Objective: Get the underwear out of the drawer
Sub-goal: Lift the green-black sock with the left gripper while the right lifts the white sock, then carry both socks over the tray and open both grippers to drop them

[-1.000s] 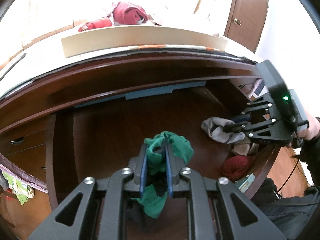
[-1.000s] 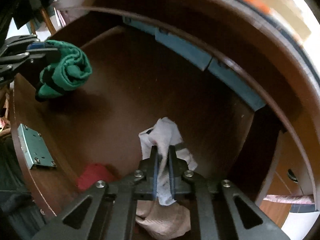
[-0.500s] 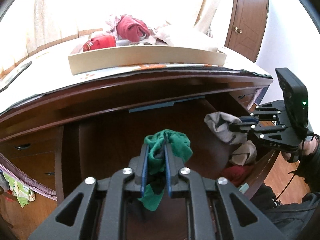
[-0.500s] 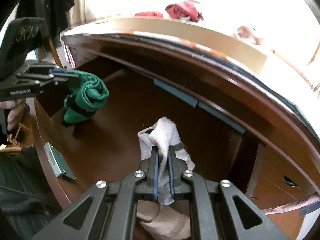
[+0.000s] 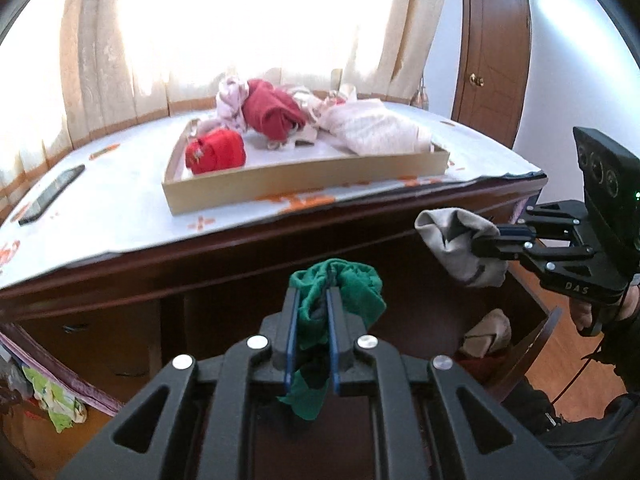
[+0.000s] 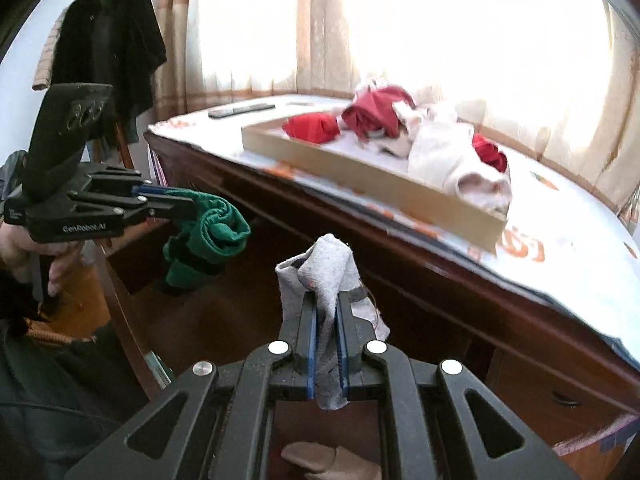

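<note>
A home bedroom. A dark wooden dresser (image 5: 248,264) stands under a bright window hung with cream curtains (image 5: 100,60), its top covered by a patterned cloth (image 5: 120,200). On the dresser sits a shallow tray (image 5: 304,188) heaped with folded red, pink and white clothes (image 5: 272,114), with a phone (image 5: 52,194) beside it. A drawer (image 5: 532,344) below is open with garments inside. A dark jacket (image 6: 108,40) hangs left of the dresser; a wooden door (image 5: 496,52) stands to its right.

Open air above the drawer (image 5: 532,344); desk edge (image 5: 360,216) and tray (image 5: 304,188) wall block straight ahead, clothes crowd the tray's back.
</note>
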`<state>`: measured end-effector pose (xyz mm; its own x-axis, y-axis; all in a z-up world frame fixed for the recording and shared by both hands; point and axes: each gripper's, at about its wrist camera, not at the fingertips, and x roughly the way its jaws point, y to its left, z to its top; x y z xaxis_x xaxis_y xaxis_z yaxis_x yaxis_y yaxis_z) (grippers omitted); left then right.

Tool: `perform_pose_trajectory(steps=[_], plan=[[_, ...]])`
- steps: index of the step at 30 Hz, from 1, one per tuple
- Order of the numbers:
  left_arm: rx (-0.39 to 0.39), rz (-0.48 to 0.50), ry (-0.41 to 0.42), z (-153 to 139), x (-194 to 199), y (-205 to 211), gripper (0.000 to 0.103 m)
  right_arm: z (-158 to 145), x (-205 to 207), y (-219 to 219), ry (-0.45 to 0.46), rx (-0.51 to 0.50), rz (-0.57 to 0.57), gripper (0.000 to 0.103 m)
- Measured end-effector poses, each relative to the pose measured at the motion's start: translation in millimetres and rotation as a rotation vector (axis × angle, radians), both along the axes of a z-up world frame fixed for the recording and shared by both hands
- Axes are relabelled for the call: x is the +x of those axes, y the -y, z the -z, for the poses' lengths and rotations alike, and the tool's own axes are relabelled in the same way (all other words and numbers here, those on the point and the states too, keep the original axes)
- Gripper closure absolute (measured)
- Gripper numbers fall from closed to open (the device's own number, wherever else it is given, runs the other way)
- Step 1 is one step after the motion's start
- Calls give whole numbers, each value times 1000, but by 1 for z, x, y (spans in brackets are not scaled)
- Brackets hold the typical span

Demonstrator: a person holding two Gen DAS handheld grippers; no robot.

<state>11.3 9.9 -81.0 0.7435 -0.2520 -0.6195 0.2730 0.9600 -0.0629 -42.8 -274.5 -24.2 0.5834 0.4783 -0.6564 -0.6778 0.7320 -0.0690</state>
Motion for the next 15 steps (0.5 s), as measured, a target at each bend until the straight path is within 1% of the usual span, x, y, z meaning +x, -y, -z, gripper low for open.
perform_pose_trajectory(steps=[3, 12, 15], plan=[[5, -2, 18, -7, 0, -2, 93, -10, -2, -2, 30, 18, -3, 94], [21, -2, 72, -28, 3, -4, 93, -31, 1, -5, 74, 74, -5, 94], [37, 3, 96, -37, 5, -3, 93, -39, 3, -6, 94, 92, -5, 94]])
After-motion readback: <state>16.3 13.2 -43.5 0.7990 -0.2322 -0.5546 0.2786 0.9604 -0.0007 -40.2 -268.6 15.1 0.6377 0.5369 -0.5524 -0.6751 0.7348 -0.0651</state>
